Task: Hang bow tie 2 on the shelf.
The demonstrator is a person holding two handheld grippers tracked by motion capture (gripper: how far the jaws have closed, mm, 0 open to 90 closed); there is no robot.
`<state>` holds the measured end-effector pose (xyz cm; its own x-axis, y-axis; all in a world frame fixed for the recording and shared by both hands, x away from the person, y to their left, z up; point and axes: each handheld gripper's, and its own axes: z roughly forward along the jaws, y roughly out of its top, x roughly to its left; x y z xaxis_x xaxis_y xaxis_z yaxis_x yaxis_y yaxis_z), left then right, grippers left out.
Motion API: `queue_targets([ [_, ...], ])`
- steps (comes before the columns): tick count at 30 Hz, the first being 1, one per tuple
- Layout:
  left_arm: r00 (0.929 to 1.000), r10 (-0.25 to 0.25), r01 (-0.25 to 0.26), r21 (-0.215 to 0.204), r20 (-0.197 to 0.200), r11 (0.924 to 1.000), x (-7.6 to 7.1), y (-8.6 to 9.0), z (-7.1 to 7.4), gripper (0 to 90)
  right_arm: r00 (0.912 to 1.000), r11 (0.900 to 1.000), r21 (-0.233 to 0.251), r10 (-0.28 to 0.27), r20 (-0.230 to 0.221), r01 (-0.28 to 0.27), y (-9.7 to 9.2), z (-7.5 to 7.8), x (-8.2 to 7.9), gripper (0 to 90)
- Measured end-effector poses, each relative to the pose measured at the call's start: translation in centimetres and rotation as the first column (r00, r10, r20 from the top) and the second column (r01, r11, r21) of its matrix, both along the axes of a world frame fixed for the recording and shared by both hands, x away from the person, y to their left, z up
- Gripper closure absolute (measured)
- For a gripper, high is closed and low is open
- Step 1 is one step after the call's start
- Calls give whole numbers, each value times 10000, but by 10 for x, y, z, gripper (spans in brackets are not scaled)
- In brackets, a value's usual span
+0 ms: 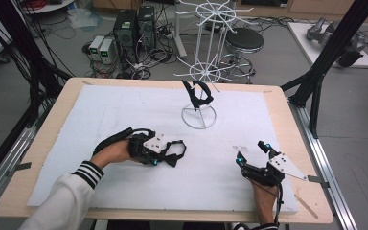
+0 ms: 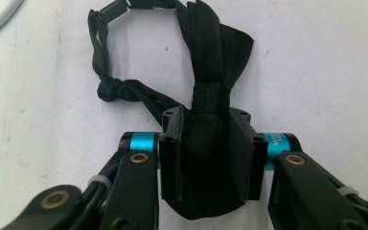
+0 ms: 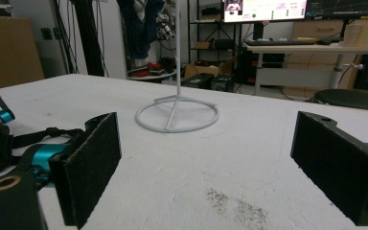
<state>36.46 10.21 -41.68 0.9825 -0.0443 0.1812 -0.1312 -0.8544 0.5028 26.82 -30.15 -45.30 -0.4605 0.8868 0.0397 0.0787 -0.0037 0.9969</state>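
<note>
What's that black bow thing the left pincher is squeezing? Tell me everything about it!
It is a black bow tie of slightly shiny, satin-like fabric, with a band wrapped round its middle knot and a thin black neck strap that loops away, knotted at one spot, to a small clasp. It lies on the white foam sheet covering the table. The left gripper is shut on it, its pads pressing the bow's middle from both sides.

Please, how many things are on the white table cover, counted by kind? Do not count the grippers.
Black bow ties: 2, one pinched in the left gripper, one hanging on the stand.
White wire stands: 1.
Total: 3.
</note>
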Motion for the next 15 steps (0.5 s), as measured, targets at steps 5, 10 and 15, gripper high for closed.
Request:
queue_targets([
  [5, 9999, 112, -112, -78, -78, 9999, -1, 0, 1, 736, 10000, 10000, 8, 8, -32, -8, 0, 0, 0, 95],
  [10, 9995, 297, -298, -198, -74, 9994, 0, 3, 4, 745, 10000, 10000, 2, 11, -3, -11, 0, 0, 0, 95],
  [15, 9983, 587, -588, -734, -35, 9956, 2, 7, 9, 745, 10000, 10000, 15, 5, -11, -5, 0, 0, 0, 95],
])
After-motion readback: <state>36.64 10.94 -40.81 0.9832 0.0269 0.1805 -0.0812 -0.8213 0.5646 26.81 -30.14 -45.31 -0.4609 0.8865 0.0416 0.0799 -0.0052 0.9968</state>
